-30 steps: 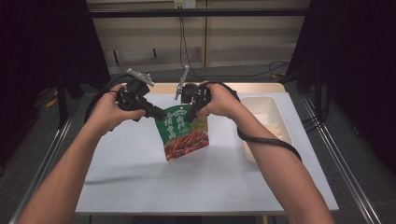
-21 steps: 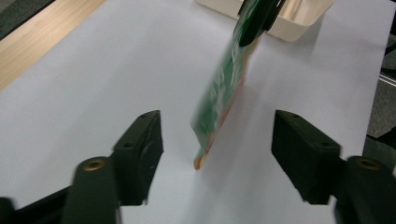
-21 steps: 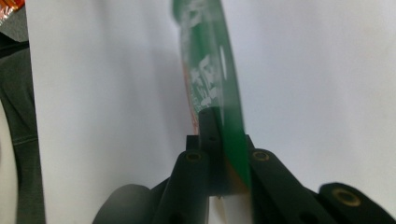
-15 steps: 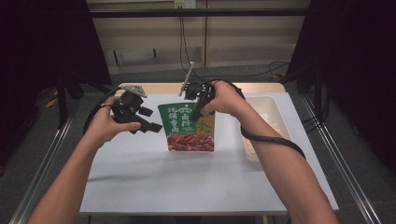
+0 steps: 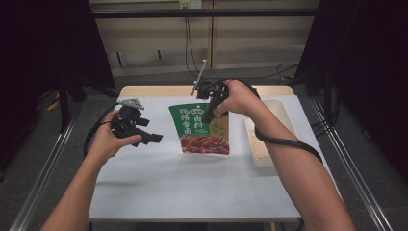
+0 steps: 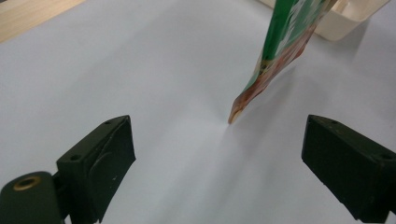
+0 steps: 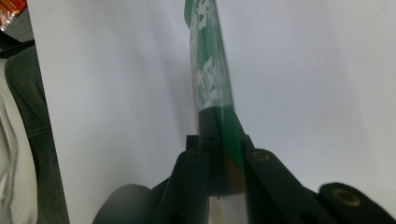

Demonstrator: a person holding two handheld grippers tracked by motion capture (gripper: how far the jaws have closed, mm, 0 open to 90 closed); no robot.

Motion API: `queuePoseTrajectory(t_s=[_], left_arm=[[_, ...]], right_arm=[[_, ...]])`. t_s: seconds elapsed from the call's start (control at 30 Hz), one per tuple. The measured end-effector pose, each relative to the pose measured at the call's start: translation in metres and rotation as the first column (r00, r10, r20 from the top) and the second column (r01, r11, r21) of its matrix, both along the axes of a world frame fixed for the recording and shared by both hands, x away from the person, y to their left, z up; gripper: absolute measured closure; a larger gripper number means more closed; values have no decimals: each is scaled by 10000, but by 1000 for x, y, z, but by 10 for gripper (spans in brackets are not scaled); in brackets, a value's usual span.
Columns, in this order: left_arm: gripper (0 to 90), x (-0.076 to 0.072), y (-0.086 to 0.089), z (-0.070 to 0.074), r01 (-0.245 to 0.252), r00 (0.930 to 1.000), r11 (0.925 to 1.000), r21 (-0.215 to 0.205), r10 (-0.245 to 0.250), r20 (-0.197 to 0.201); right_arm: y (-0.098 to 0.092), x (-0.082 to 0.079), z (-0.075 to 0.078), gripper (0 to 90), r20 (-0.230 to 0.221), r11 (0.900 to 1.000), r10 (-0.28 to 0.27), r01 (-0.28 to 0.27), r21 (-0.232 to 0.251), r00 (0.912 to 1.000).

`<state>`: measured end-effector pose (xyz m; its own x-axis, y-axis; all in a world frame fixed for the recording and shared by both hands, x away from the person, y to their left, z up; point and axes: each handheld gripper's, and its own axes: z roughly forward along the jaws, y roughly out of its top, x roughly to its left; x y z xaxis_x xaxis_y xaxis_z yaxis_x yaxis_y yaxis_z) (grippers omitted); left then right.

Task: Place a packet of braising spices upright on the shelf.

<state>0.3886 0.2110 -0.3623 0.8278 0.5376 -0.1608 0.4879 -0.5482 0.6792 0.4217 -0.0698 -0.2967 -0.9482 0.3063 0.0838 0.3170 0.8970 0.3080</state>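
Right gripper [image 5: 210, 111] pinching the green snack pouch [image 5: 202, 129] at its top edge, pouch hanging upright over the white table [image 5: 159, 187], left gripper [image 5: 150, 137] having just been opening, standing wide and empty beside it, cream tray [image 5: 284, 115] lying behind.

black curtains [image 5: 43, 57] flank a pale panelled wall [image 5: 149, 43] above grey floor [image 5: 48, 139].

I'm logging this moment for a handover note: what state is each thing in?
Green snack pouch: sealed, held upright by its top edge, bottom at the white table.
Right gripper: shut on the pouch.
Left gripper: jaws just opened, nothing between them.
Cream tray: contents unclear.
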Motion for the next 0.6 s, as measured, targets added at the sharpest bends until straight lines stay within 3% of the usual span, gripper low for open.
queuePoseTrajectory(t_s=[0.2, 0.37, 0.6], left_arm=[[41, -7, 2, -15, -327, 9994, 9993, 172, 324, 144], [31, -12, 5, -27, -688, 9972, 9976, -6, 688, 284], [28, -19, 13, -38, -581, 9981, 9983, -66, 583, 187]], right_arm=[[-6, 0, 4, 900, 30, 9998, -179, 179, -106, 9998], [-13, 1, 6, 900, -103, 9997, -160, 158, -197, 9998], [-20, 3, 12, 900, -82, 9992, -339, 337, -220, 9994]])
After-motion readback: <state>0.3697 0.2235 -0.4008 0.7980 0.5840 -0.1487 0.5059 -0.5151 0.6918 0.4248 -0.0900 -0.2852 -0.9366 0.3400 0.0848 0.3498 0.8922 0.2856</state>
